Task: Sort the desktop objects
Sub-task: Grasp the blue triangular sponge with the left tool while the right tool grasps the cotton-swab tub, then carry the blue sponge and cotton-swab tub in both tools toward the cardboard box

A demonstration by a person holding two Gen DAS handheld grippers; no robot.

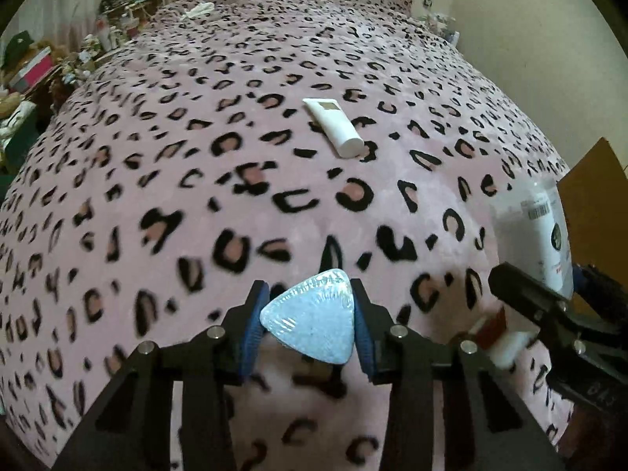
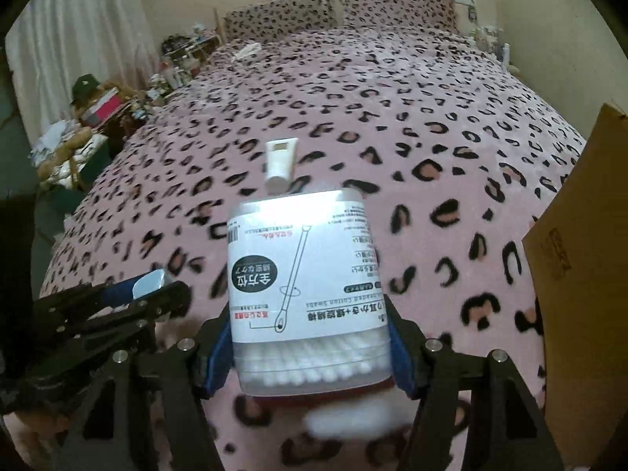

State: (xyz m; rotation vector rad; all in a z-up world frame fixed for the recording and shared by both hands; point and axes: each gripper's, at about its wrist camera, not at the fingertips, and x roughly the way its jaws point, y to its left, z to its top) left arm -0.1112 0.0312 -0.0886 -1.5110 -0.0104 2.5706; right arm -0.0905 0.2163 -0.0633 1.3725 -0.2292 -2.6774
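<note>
My left gripper (image 1: 310,294) is shut on a pale blue, plastic-wrapped triangular sponge (image 1: 314,325), held off the leopard-print bedspread (image 1: 196,196). The right gripper (image 2: 308,314) is shut on a clear tub of cotton swabs (image 2: 302,274) whose label reads upside down, also lifted clear of the bed. A white tube (image 1: 335,127) lies flat on the bedspread beyond both grippers; in the right wrist view the tube (image 2: 279,165) shows just past the tub. The left gripper (image 2: 157,286) appears at the left of the right wrist view. The right gripper (image 1: 549,278) and tub (image 1: 541,227) sit at the right of the left wrist view.
A brown cardboard box (image 2: 581,274) stands at the right edge of the bed, close beside the right gripper. A blurred red and white shape (image 1: 498,337) shows just below the tub. Cluttered shelves and boxes (image 2: 98,110) line the bed's left side. Two pillows (image 2: 337,8) lie at the far end.
</note>
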